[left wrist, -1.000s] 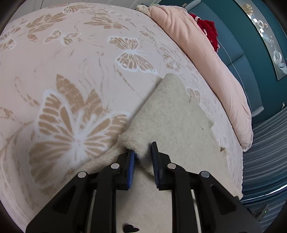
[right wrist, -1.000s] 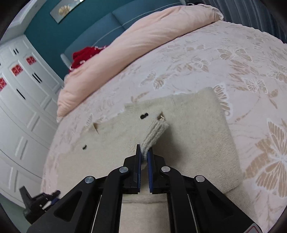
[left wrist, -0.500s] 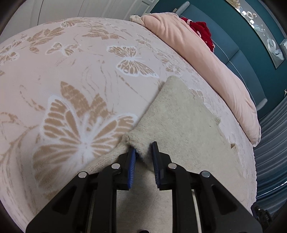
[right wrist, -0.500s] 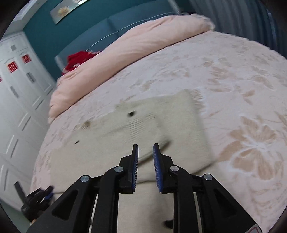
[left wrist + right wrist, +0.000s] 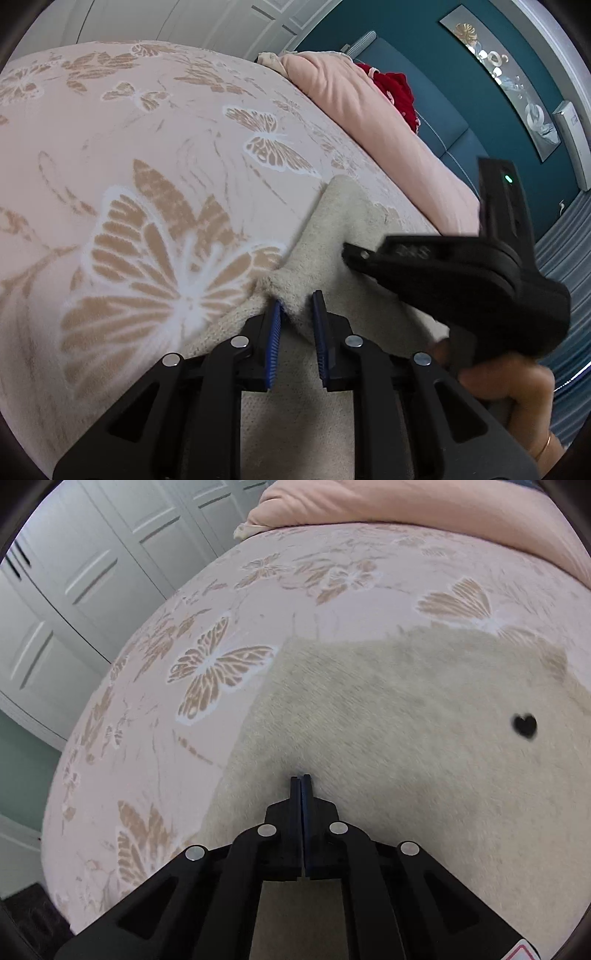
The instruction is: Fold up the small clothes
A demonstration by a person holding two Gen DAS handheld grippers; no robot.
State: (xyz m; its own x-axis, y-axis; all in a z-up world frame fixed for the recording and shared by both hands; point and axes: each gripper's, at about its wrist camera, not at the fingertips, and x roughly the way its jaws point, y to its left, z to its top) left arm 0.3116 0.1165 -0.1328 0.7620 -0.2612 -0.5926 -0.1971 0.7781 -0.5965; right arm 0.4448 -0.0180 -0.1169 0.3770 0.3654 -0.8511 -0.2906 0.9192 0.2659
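Left tongs pinching cream sweater fold, right tongs closing, empty

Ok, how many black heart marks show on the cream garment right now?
1: a black heart on the cream garment, near the right edge of the right wrist view. Others may be folded under or out of frame.

Each camera sits on its own gripper and looks forward and down along the fingers, close over the bed. The left view faces the pillow and blue wall; the right view faces the white cupboards. Both show the cream garment and butterfly bedspread.
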